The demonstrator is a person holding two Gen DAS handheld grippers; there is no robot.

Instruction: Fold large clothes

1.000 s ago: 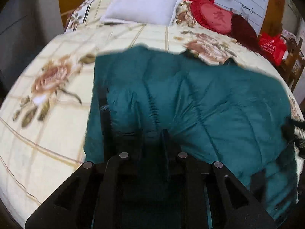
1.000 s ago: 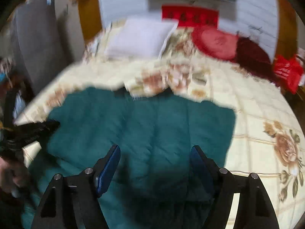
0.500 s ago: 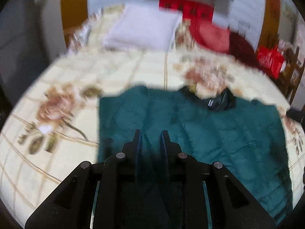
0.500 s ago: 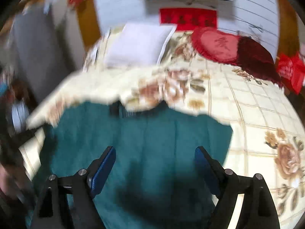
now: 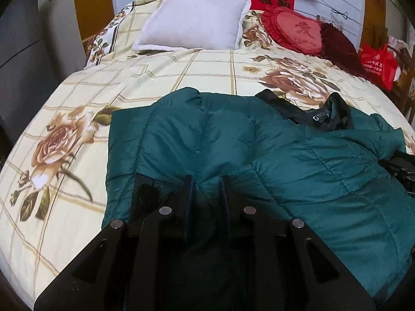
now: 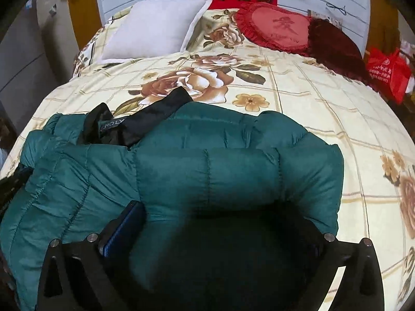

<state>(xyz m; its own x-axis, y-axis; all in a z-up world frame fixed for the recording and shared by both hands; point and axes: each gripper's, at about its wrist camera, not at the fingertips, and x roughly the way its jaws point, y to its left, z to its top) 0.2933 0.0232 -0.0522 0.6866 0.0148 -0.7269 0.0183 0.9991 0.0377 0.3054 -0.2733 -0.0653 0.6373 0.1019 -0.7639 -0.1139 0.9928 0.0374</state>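
Note:
A teal quilted puffer jacket (image 5: 259, 150) with a black collar lining (image 5: 324, 116) lies on the floral bed. In the right wrist view the jacket (image 6: 207, 160) is bunched into a thick fold. My left gripper (image 5: 206, 181) is shut on a pinch of the jacket's near edge. My right gripper (image 6: 220, 215) is open, its jaws wide apart with the puffy fold bulging between them; only the blue left pad (image 6: 124, 228) shows clearly. The right gripper's tip also shows at the right edge of the left wrist view (image 5: 404, 171).
The bed (image 5: 77, 119) has a cream floral quilt. A white pillow (image 5: 194, 23), a red heart cushion (image 5: 295, 31) and a dark red cushion (image 5: 337, 44) lie at the head. A red bag (image 5: 377, 62) sits off the right side.
The jacket has been folded over on itself into a thicker bundle, its collar now showing. Both grippers have come lower onto it; the left stays shut on fabric, the right stays open.

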